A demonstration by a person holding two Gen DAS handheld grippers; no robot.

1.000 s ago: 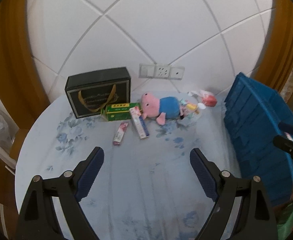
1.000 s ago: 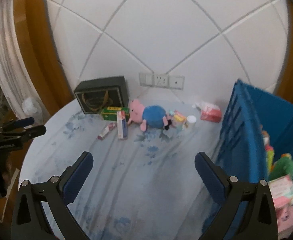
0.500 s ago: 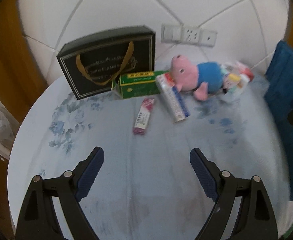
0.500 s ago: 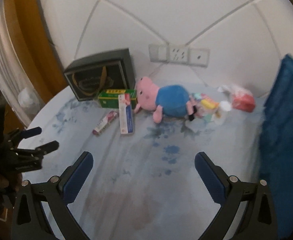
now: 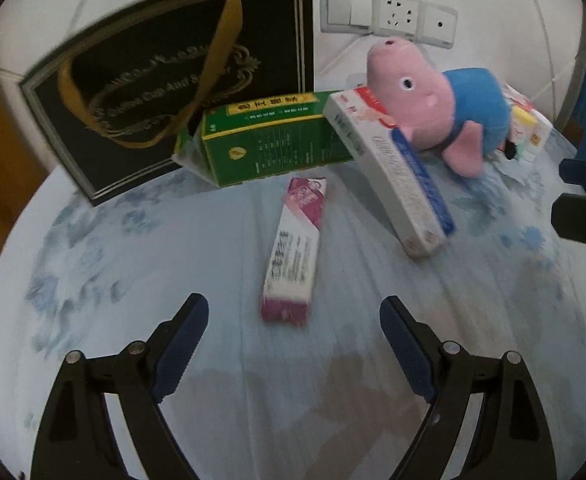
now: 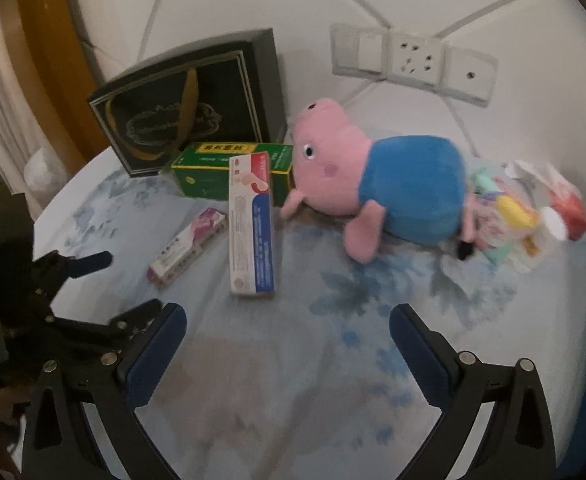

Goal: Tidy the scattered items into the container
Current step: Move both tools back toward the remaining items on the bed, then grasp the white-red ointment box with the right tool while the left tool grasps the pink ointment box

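Below, my left gripper [image 5: 293, 316] hangs spread wide just short of the pink box [image 5: 295, 246] on the floral cloth [image 5: 133, 264]; my right gripper [image 6: 287, 330] (equally spread, empty) faces the plush pig [image 6: 377, 188].

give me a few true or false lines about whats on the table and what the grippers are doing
1. The left hand-held gripper is open and empty. True.
2. The pink box lies apart from the green box. True.
3. The pig toy stands upright. False: it lies on its side.
4. The right hand-held gripper grips the white box. False: it is open, short of the box.
5. The black bag lies flat. False: it stands upright.
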